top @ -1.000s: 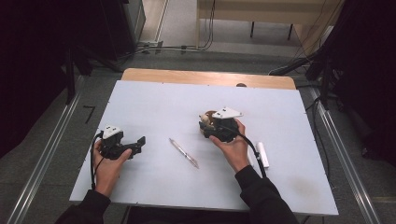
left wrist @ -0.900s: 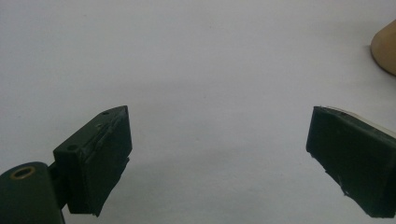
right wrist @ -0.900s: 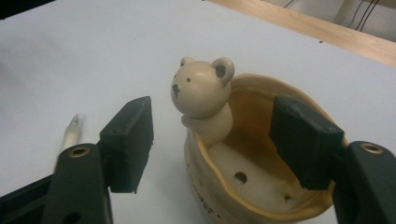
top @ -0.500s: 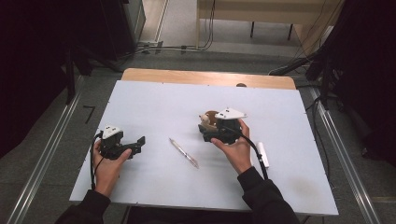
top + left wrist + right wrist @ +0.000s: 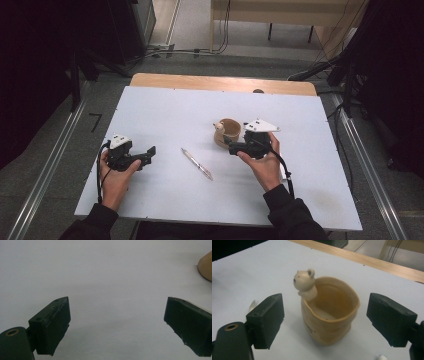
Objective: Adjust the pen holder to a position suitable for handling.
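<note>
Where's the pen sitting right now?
In the high view the pen lies flat on the white table, between the two hands, nearer the bottom edge, left of and below the bear cup.

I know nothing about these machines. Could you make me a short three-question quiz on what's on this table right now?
1. True or false: the right tongs grip the cup.
2. What little figure sits on the cup's rim?
3. The pen lies: A) inside the cup, B) on the table between the two hands, C) in the left tongs.

Key: 1 false, they stand open with the cup apart from them; 2 a bear; 3 B.
</note>
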Demonstrator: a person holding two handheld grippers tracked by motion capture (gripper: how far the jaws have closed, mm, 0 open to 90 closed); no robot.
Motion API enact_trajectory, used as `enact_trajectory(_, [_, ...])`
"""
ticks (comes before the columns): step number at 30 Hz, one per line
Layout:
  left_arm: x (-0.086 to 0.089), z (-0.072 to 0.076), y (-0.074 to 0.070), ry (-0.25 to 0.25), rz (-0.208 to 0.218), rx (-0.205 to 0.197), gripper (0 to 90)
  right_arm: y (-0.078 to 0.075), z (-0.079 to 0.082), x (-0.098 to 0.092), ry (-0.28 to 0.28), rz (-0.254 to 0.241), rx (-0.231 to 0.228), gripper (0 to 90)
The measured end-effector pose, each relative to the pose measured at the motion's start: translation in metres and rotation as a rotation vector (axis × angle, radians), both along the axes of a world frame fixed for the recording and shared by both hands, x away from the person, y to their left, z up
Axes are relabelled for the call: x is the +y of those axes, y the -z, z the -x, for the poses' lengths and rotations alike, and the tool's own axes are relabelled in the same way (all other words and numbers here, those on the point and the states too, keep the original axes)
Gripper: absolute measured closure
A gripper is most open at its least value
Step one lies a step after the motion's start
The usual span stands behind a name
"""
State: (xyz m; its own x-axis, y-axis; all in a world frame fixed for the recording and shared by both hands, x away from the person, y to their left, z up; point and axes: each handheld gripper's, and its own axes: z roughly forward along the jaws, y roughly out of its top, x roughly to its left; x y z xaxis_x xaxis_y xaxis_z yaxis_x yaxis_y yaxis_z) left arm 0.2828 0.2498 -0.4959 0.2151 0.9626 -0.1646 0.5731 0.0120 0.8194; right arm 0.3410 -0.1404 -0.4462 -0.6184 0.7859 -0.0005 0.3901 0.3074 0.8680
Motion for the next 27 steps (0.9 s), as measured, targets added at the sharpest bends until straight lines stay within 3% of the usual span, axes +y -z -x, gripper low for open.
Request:
enact_trajectory(7, [0.000, 0.000, 0.000, 0.002, -0.001, 0.001, 8.0, -0.003, 0.013, -0.023, 0.045, -0.009, -0.038, 14.5])
enact_trajectory(20, [-0.001, 0.001, 0.000, 0.003, 0.002, 0.001, 8.0, 0.004, 0.026, -0.062, 0.135, -0.037, -0.029, 17.0])
enact_trajectory(27, [0.000, 0.001, 0.000, 0.002, 0.002, 0.003, 7.9, 0.012, 0.033, -0.080, 0.176, -0.022, -0.013, 17.4])
